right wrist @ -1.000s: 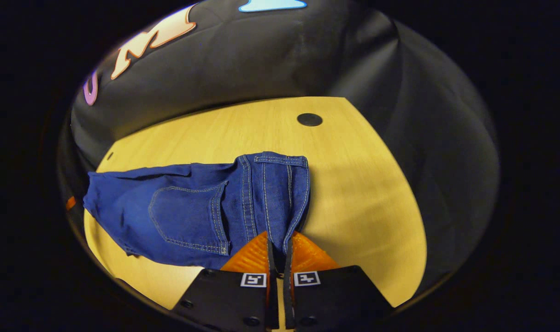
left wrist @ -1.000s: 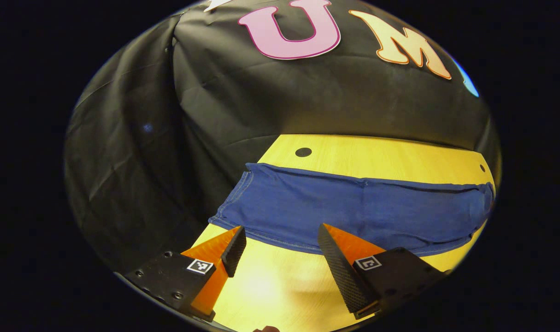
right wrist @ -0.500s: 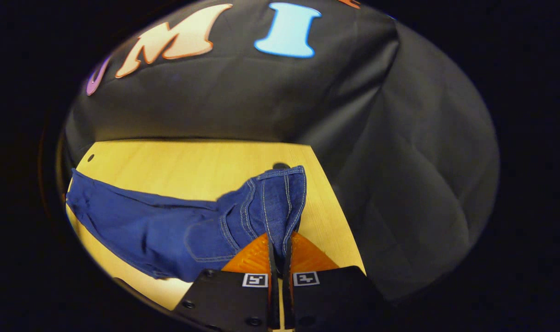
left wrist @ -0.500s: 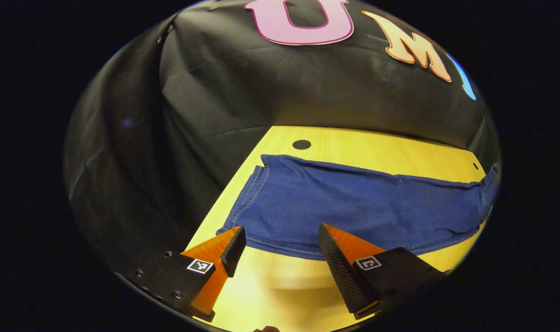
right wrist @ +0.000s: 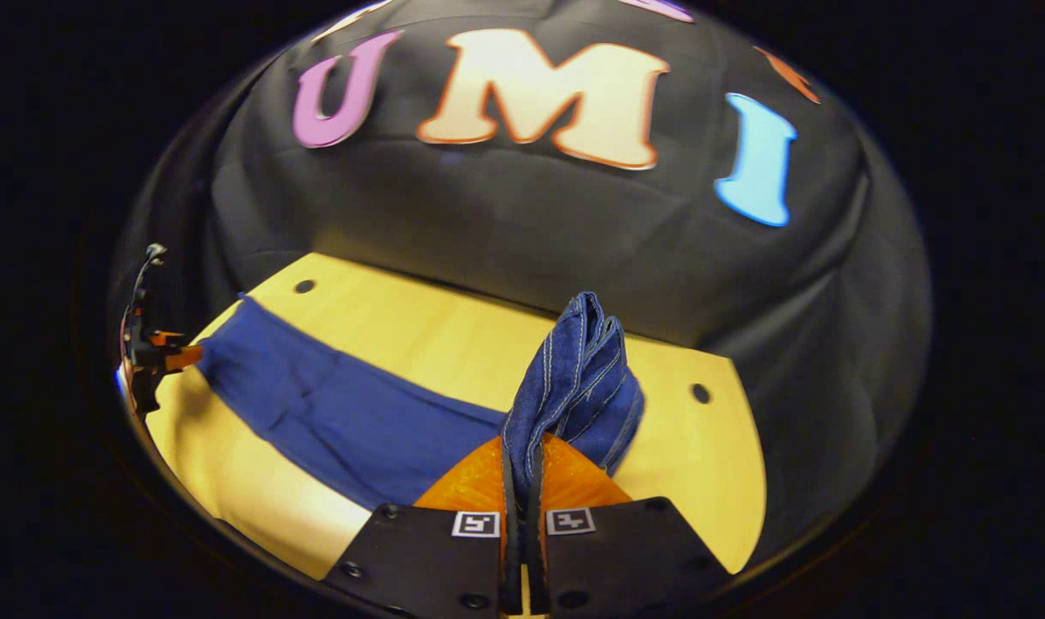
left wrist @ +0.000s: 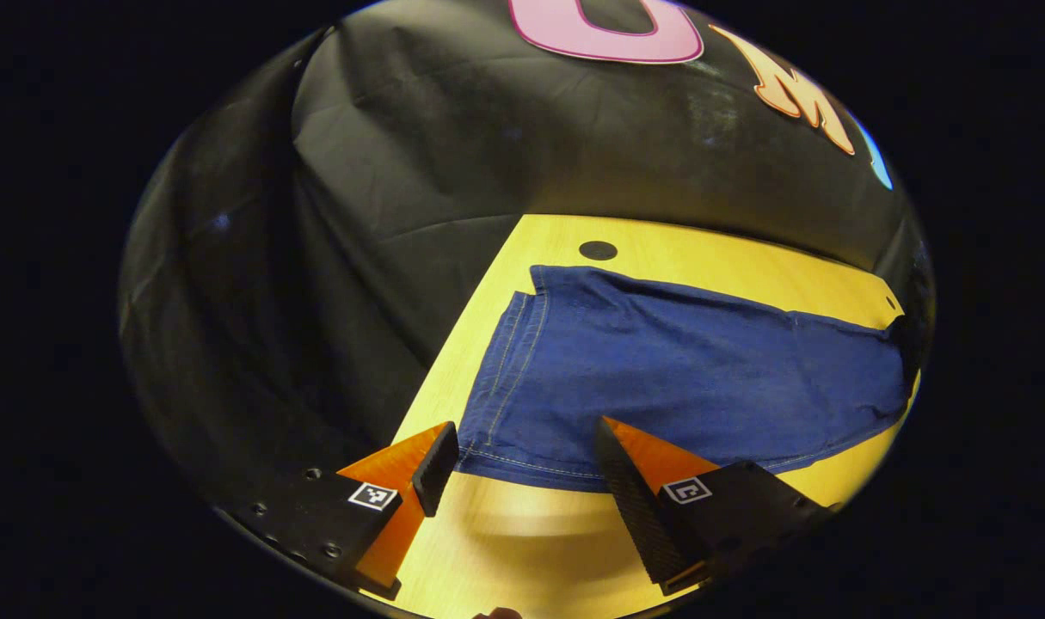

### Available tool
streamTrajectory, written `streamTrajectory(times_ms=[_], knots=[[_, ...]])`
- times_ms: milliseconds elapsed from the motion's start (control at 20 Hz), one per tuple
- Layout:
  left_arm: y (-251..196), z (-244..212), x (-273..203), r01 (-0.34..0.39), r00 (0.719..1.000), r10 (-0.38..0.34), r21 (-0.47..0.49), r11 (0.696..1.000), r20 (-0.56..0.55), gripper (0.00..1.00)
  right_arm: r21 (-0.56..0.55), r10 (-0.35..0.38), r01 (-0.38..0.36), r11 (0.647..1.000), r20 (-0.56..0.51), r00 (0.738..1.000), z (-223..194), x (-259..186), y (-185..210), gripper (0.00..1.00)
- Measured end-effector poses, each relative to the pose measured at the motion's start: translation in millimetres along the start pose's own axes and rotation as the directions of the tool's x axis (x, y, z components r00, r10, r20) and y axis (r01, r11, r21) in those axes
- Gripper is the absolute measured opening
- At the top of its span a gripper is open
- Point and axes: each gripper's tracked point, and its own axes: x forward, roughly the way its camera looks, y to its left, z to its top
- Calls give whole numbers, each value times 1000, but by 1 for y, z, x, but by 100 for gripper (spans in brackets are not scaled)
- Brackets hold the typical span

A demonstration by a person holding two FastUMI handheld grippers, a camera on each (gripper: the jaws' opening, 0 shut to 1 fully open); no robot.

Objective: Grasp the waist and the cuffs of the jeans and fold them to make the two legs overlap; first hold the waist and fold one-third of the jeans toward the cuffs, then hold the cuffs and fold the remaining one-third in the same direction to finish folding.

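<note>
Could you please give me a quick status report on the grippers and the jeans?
Right gripper shut on jeans waist, lifted off table. Left gripper open at cuffs, nothing held. Nothing in the way.

Your left tool (left wrist: 522, 456) hangs just above the tabletop (left wrist: 703, 258) with its fingers (left wrist: 438, 464) spread wide, holding nothing. The jeans (left wrist: 685, 370) lie flat just beyond the fingertips, their stitched cuff hem (left wrist: 509, 361) nearest you. A dark round hole (left wrist: 598, 250) sits in the tabletop just beyond the jeans' far corner.
</note>
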Motion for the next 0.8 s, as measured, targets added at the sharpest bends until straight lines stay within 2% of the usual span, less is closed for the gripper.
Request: streamTrajectory(times_ms=[150, 300, 400, 550, 700, 750, 800], knots=[[4, 3, 0, 7, 1000, -7, -22, 1000, -23, 96, -73, 128, -136, 988, -96, 987, -37, 33, 77, 4], [2, 5, 1, -16, 1000, 15, -18, 1000, -24, 96, -127, 201, -229, 965, -197, 960, -83, 64, 123, 5], [3, 5, 3, -18, 999, 17, -21, 1000, -27, 96, -172, 212, -254, 952, -229, 950, -95, 73, 136, 6], [1, 4, 3, -12, 1000, 12, -9, 1000, -26, 96, -221, 200, -254, 942, -238, 950, -95, 83, 151, 4], [1, 1, -2, -9, 999, 10, 15, 1000, -53, 95, -291, 191, -252, 923, -222, 956, -99, 80, 164, 7], [1, 1, -1, -6, 998, 6, 13, 1000, -56, 96, -289, 207, -266, 920, -221, 953, -98, 78, 171, 12], [1, 4, -2, -4, 999, 4, 8, 1000, -42, 96, -288, 206, -265, 920, -218, 954, -98, 76, 170, 31]])
